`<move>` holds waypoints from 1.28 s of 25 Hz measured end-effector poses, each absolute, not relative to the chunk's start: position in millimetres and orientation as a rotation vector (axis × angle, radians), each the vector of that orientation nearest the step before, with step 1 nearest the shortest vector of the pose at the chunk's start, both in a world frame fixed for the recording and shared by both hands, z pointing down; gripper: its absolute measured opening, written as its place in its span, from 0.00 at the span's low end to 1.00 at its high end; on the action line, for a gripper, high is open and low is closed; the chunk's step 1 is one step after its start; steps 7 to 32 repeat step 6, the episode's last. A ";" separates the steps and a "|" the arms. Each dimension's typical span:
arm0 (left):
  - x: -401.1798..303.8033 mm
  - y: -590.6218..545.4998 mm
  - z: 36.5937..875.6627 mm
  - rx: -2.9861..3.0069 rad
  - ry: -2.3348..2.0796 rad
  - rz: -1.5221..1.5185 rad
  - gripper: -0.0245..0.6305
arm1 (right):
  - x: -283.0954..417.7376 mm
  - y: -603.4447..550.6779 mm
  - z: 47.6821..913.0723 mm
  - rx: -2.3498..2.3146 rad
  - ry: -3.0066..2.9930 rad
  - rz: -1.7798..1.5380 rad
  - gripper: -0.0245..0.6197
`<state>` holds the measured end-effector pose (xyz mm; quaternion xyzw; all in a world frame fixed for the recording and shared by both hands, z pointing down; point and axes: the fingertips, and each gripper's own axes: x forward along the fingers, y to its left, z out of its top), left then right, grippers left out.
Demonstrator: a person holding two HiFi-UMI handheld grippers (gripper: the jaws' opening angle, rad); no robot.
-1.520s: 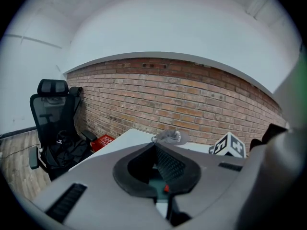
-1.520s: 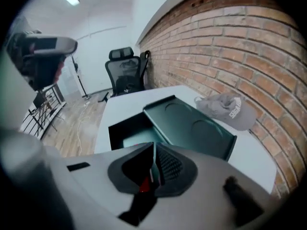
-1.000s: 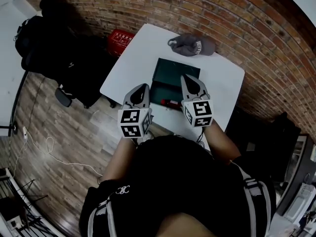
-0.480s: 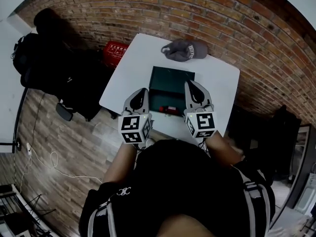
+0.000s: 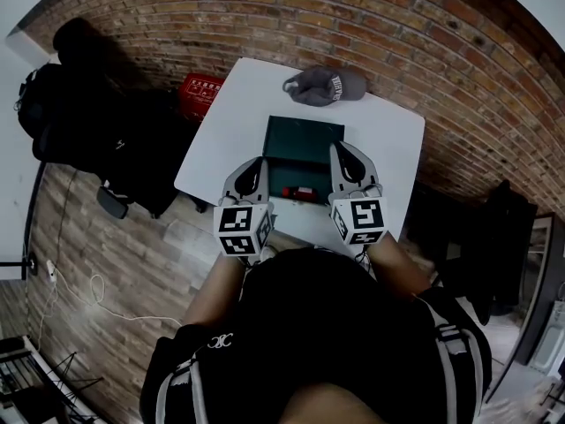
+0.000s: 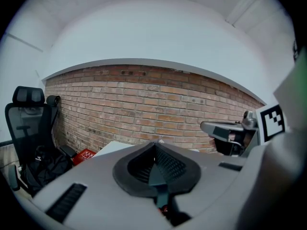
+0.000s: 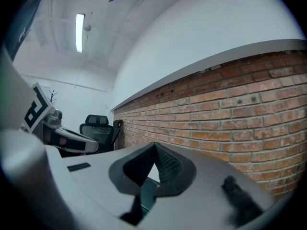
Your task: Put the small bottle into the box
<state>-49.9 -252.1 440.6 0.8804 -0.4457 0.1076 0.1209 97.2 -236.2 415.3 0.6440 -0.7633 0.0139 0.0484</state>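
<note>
A dark green open box (image 5: 305, 140) sits in the middle of the white table (image 5: 238, 113). A small red bottle (image 5: 300, 191) lies at the box's near edge; whether it is inside or just in front I cannot tell. My left gripper (image 5: 256, 160) hovers by the box's near left corner and my right gripper (image 5: 339, 149) by its near right side. Both are shut and hold nothing. The left gripper view shows the closed pads (image 6: 154, 146), a glimpse of red (image 6: 164, 208) under them, and the right gripper (image 6: 229, 132) beyond. In the right gripper view the pads (image 7: 154, 148) meet over the green box (image 7: 148, 193).
A grey cap (image 5: 325, 84) lies at the table's far edge by the brick wall (image 5: 459, 104). On the wooden floor to the left are a red case (image 5: 203, 90), a black office chair with bags (image 5: 88, 122) and a white cable (image 5: 88, 272).
The head view has shifted a little, so table and box sit slightly higher and to the left. Both grippers stay shut on either side of the box's near end.
</note>
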 end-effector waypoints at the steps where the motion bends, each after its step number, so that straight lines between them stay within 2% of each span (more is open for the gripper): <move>1: -50.1 -251.6 440.9 2.572 -1.302 0.314 0.06 | 97.3 -235.7 415.7 1.965 -2.328 0.043 0.08; 32: -51.4 -250.1 440.9 2.572 -1.302 0.309 0.06 | 96.4 -234.8 417.0 1.972 -2.329 0.046 0.08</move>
